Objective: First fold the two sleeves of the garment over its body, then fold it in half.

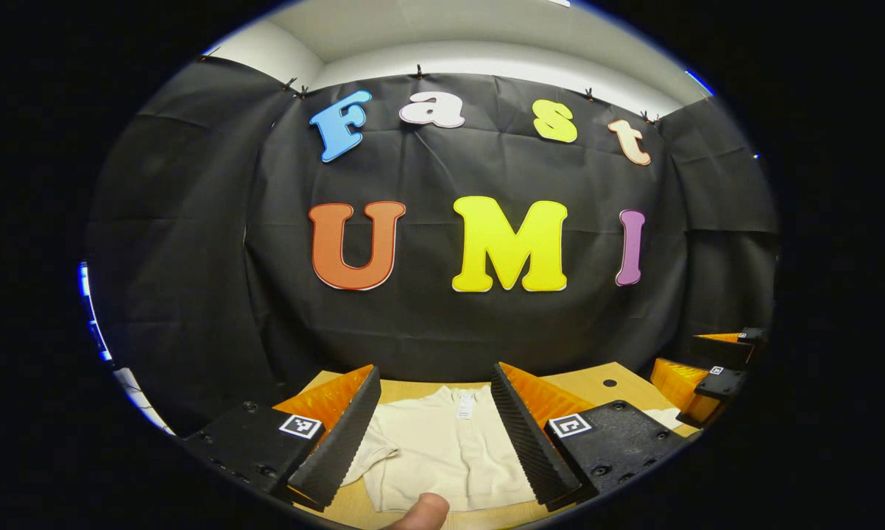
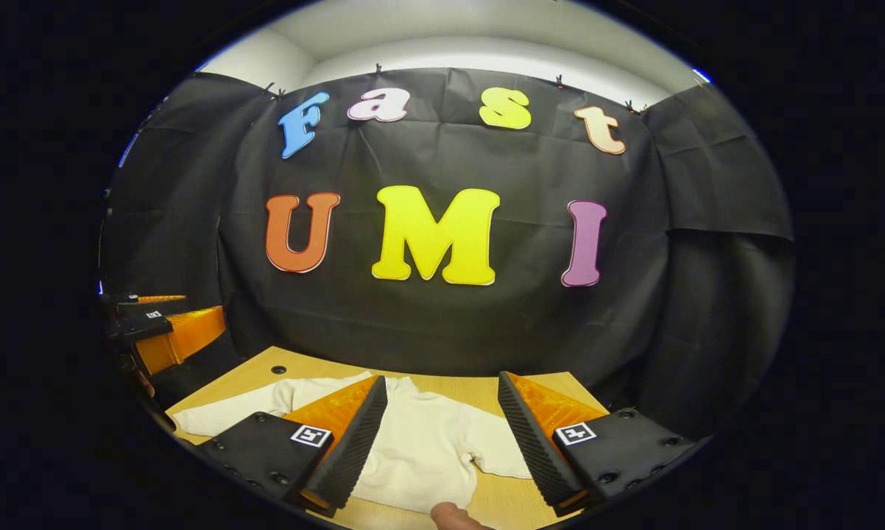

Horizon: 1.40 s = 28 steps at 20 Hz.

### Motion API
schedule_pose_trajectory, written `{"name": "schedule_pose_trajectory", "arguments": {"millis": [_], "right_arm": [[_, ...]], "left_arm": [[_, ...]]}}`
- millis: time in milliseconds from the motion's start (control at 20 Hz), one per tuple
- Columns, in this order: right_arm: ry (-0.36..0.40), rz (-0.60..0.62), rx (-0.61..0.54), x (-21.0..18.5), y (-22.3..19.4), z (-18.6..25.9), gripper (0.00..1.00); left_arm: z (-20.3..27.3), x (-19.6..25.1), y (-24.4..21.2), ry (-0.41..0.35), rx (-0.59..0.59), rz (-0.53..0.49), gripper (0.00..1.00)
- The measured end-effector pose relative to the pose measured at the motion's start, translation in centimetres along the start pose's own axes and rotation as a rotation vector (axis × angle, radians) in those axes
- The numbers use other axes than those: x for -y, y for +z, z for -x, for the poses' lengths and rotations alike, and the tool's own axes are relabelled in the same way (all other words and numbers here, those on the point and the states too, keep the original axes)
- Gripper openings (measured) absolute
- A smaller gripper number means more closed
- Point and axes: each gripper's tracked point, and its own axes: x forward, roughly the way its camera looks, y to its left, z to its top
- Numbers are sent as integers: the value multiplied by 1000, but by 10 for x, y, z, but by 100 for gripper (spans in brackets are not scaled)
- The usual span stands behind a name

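Your garment (image 2: 428,442) lies soft and limp on the bench (image 2: 487,390), sleeves spread; both jaws apart, so pinch each cuff.

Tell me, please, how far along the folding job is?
Nothing looks folded yet: the sweater lies flat on the table with its sleeves spread. Nothing is in hand; the left gripper and right gripper hover open above it. Both sleeve folds and the halving remain.
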Motion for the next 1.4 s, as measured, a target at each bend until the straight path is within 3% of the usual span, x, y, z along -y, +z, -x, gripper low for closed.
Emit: {"name": "schedule_pose_trajectory", "arguments": {"millis": [250,550,950,1200,1400], "right_arm": [[-99,-5,-1,70,-7,-25,94],[-233,-15,-63,181,-49,-49,94],[-394,-57,-276,307,-164,-72,94],[-453,-146,-464,353,-251,-80,95],[-541,-188,-590,386,-299,-79,95]], "left_arm": [[0,16,-3,-9,-11,2,96],[5,48,-8,-31,-34,-9,96],[11,85,1,32,-2,-55,96],[16,99,-5,86,-8,-69,96],[21,104,-9,106,-25,-87,96]]}}
